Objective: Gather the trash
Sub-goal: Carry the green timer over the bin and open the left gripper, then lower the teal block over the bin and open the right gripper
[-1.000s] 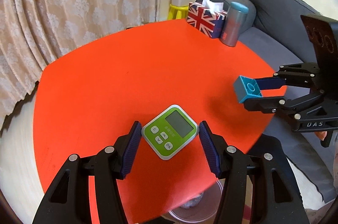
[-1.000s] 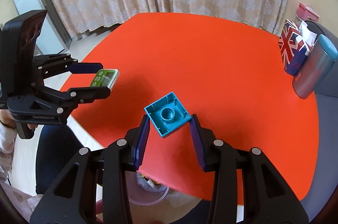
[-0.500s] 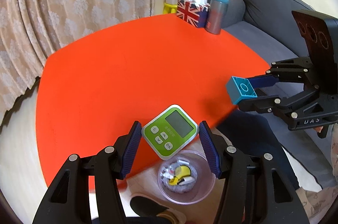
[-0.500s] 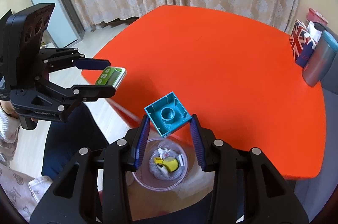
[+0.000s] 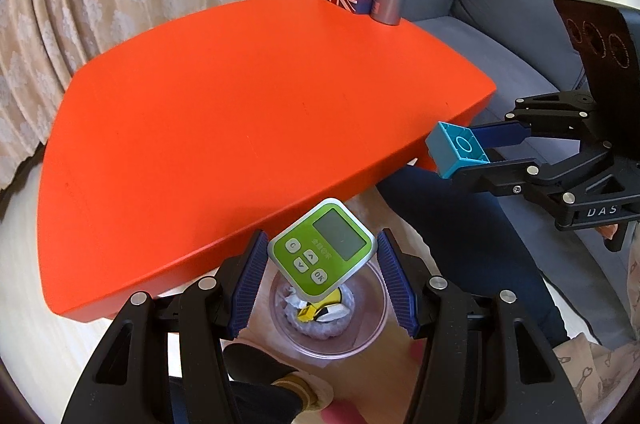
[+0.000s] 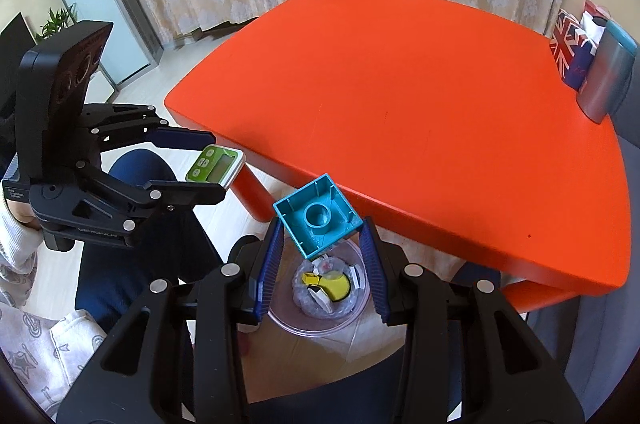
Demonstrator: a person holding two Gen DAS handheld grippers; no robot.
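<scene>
Left tongs [image 5: 322,258] grasp a green timer [image 5: 323,249]; right tongs [image 6: 320,244] grasp a blue block [image 6: 318,215], both above the clear bin [image 6: 318,320] beside the orange surface [image 6: 400,96].

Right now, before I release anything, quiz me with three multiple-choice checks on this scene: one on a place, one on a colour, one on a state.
1. Where is the clear bin?
A. on the orange table
B. on the floor below the held items
C. on the sofa

2. What colour is the timer in the left gripper?
A. green
B. red
C. black

3. How is the right gripper?
A. open and empty
B. shut on the blue block
C. lying on the table

Answers: 1 B, the bin sits on the floor beside the orange table, under both grippers. 2 A, its face is green with white trim. 3 B, both pads press the block's sides.
</scene>
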